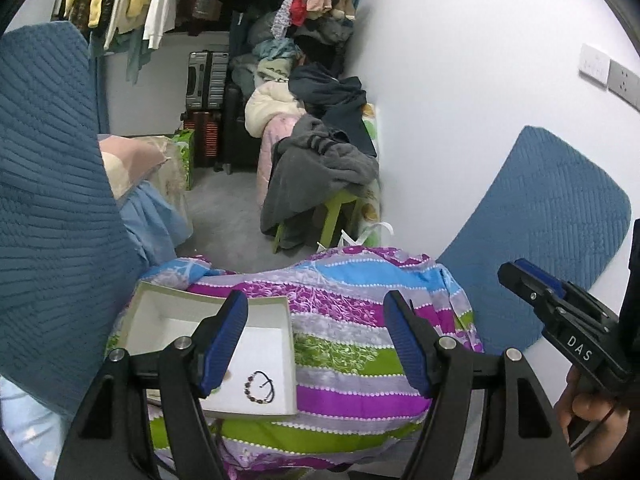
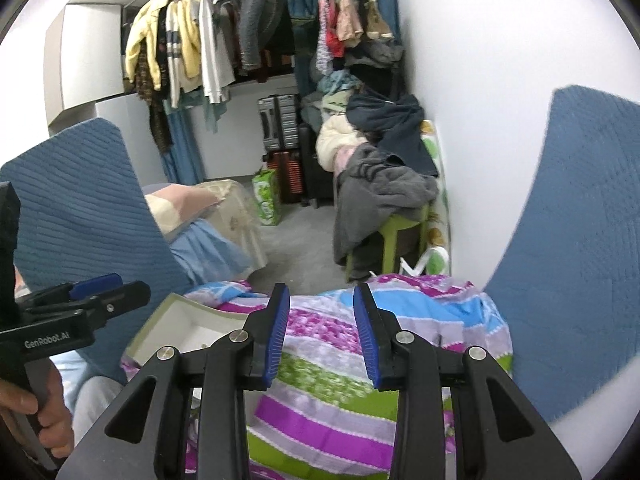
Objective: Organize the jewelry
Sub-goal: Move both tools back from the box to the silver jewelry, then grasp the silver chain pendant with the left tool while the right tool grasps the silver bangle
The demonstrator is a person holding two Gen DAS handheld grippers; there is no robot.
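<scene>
White cardboard box holds a beaded bracelet, just beside the left hand-held gripper, whose jaws gape with nothing between; right hand-held gripper hovers released over the striped blanket.

A striped floral bedspread carries an open white box holding a beaded bracelet.

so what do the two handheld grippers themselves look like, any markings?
Both match: black plastic linkage arms with silver pivot pins and ribbed blue finger pads. The left gripper reads "GenRobot.AI" in white on its side, the right gripper "DAS". A thin dark cable runs by the right hand.
</scene>
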